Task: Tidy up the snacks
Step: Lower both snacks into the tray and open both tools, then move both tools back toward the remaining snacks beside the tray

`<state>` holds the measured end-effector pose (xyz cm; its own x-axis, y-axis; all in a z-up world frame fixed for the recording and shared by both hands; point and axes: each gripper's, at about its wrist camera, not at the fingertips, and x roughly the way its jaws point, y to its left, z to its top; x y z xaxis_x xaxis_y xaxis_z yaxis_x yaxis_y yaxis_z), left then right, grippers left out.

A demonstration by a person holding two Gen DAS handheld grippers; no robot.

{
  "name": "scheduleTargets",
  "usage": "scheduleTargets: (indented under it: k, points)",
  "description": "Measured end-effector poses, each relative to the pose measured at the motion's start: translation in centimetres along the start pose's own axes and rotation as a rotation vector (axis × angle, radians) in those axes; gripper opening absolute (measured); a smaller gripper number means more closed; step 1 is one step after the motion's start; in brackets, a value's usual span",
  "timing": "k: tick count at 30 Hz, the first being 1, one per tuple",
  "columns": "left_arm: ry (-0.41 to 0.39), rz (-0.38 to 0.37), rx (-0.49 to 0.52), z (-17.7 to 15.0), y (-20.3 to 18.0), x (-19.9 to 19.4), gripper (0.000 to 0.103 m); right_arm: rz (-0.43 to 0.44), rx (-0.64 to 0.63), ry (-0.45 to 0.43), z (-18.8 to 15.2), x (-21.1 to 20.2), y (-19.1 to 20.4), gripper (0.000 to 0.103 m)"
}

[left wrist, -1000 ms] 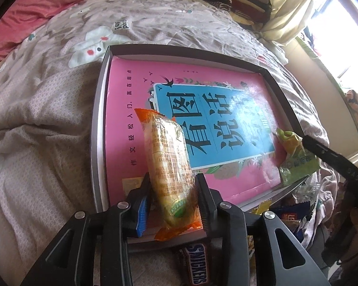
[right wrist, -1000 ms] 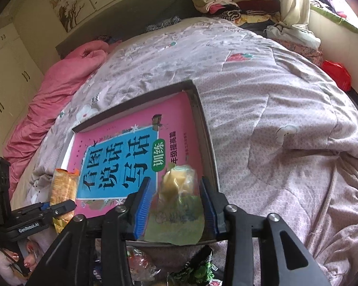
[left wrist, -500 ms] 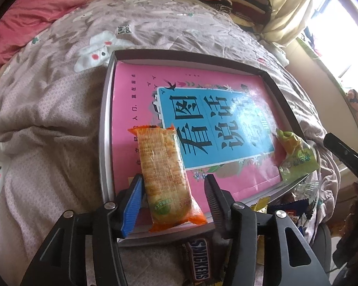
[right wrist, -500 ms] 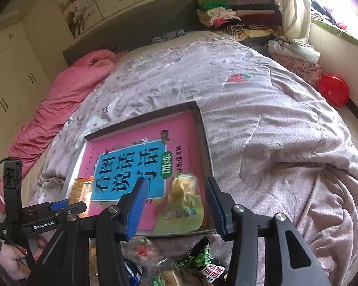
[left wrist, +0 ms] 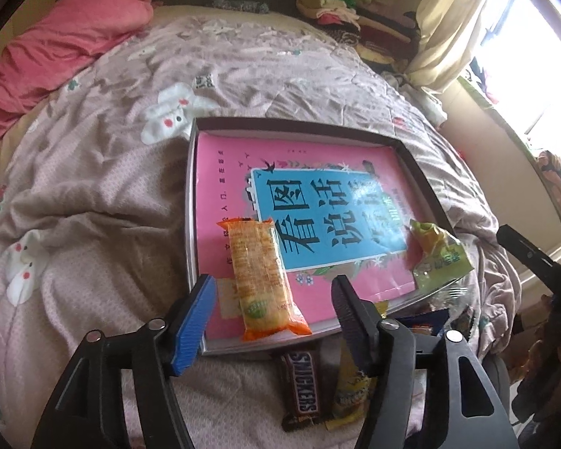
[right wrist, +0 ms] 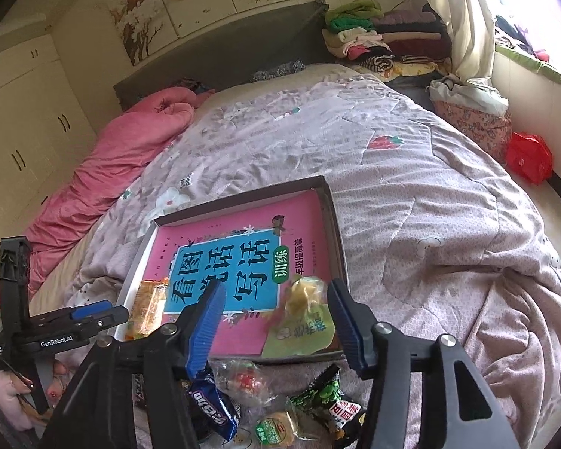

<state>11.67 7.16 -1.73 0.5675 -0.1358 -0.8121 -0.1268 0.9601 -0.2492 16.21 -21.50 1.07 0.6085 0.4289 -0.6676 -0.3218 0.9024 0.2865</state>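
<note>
bedspread holds a snickers bar (left wrist: 301, 389); both grippers' (left wrist: 273, 299) (right wrist: 276, 318) jaws opening, empty.

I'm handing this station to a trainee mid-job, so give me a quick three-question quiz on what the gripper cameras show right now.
1. True or false: the orange cracker pack lies inside the shallow box, on the pink book.
2. Which snack lies outside the box, near its front edge? A) Snickers bar B) green pouch C) orange cracker pack
3. Fill in: the left gripper and the right gripper each hold ____.

Key
1. True.
2. A. The green pouch rests on the book's right corner.
3. Nothing: both grippers' jaws are opening, and the pads are clear of the packs.
</note>
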Motion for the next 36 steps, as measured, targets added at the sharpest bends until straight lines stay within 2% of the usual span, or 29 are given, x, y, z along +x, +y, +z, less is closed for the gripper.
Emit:
scheduleTargets:
  k: [6, 8, 14, 36]
  points:
    - [-0.031, 0.0, 0.019, -0.3, -0.7, -1.5, 0.073, 0.012, -0.007, -0.014, -0.3, -1.1, -0.1, 0.059]
    - [-0.031, -0.005, 0.029, -0.5, -1.0, -1.8, 0.074, 0.011, -0.012, -0.015, -0.5, -1.3, -0.1, 0.063]
    - [-0.037, -0.012, 0.049, -1.4, -1.7, -2.7, 0.075, 0.024, -0.034, -0.021, -1.2, -2.3, 0.3, 0.065]
    - [0.008, -0.033, 0.072, -4.1, -1.8, -3.7, 0.075, 0.056, -0.049, 0.045, -3.9, -2.8, 1.3, 0.065]
